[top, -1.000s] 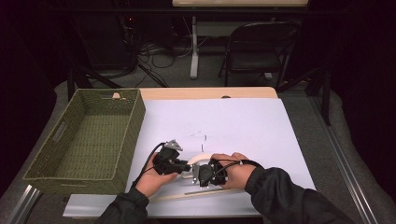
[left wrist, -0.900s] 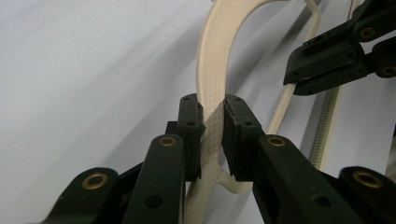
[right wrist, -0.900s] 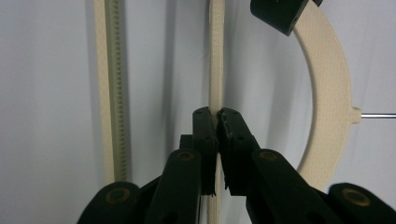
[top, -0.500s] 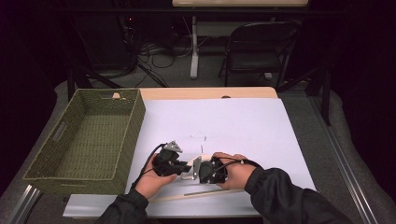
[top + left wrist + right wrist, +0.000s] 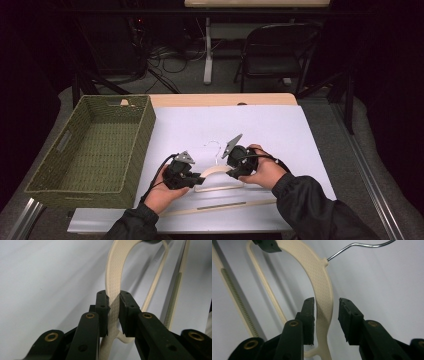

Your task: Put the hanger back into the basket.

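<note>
Since the earlier frames the right gripper [image 5: 235, 167] has slid away from the left one, out toward the hanger's [image 5: 216, 172] right shoulder and slightly up, and its jaws have just been opening. In the right gripper view the cream hanger arm [image 5: 323, 297] runs up between the two black jaws; the left pad looks to be touching or very near the arm, while a clear gap shows at the right pad, so nothing is being squeezed there now. The left gripper [image 5: 186, 176] has kept its place and is clamped on the other arm of the hanger: in the left gripper view both pads press against the textured cream strip [image 5: 113, 307] with no gap visible. The hanger lies on the white sheet [image 5: 280, 130] near the person's edge of the table, its wire hook [image 5: 215, 147] pointing away from the person, and a loose cream bar [image 5: 220, 206] lies just in front of it, apart from it. A green woven basket [image 5: 142, 135] stands to the left, well clear of both hands. My reading is that the right hand has let go of its grip, leaving the hanger held by the left gripper alone; whether the right means to retake it farther along or to withdraw cannot be told. With one grip near the end of an arm, the hanger could swing or droop if lifted now.
</note>
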Demonstrator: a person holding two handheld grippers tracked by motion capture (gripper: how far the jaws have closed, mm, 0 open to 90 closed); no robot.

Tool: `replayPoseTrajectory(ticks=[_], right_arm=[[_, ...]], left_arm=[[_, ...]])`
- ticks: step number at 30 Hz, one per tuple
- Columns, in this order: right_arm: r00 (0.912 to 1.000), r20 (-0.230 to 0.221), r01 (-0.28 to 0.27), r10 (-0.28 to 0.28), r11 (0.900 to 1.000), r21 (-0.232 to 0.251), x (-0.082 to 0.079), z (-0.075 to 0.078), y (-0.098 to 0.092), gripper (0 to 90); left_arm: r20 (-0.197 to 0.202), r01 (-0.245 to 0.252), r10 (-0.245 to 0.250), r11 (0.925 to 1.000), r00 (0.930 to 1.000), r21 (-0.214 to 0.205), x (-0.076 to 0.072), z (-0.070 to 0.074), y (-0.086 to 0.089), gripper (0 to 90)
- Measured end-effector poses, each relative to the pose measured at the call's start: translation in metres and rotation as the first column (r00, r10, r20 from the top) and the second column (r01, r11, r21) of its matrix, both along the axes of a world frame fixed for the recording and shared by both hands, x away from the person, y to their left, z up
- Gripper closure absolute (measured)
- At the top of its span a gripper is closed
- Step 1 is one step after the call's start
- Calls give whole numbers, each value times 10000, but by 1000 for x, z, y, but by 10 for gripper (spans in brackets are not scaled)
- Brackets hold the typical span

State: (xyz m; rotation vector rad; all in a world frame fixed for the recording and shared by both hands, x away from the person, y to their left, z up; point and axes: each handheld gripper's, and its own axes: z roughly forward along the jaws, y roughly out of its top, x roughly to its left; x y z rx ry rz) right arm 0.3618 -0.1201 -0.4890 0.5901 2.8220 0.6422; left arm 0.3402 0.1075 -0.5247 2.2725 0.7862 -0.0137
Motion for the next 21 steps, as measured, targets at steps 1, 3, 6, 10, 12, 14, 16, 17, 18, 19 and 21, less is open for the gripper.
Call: replayPoseTrajectory(ticks=[1,3,6,10,12,14,16,17,18,19,21], right_arm=[[10000,0,0,0,10000,0,0,0,0,655],[9999,-124,10,-12,9999,-159,3,-7,5,658],[9999,-123,-8,5,9997,-248,4,-11,9,667],[9999,-127,65,-70,9992,-393,5,-15,14,698],[9999,-78,62,-65,9990,-435,5,-15,15,704],[9999,-105,90,-95,9989,-469,5,-16,16,718],[10000,-63,37,-40,9987,-517,4,-16,17,722],[10000,-55,32,-35,9987,-514,4,-16,18,725],[10000,32,-55,56,9986,-523,3,-16,18,727],[9997,123,-189,197,9981,-580,2,-15,18,728],[9990,323,-296,315,9978,-587,-1,-14,18,731]], left_arm=[[0,0,0,10000,10000,0,0,0,0,789],[3,5,-5,10000,10000,-39,-1,1,0,789],[43,-47,47,10000,10000,-21,-1,1,0,789],[101,-53,53,10000,9999,30,-2,2,0,788],[101,-43,43,10000,9999,44,-2,1,0,788],[102,-51,50,10000,9999,56,-2,1,0,788],[50,-17,16,10000,10000,64,-2,1,0,787],[81,-2,2,10000,10000,81,-2,2,0,787],[83,-3,3,10000,10000,50,-2,2,1,785],[83,-3,3,10000,10000,50,-2,2,1,781],[151,-192,195,9997,9997,-181,-4,5,3,726]])
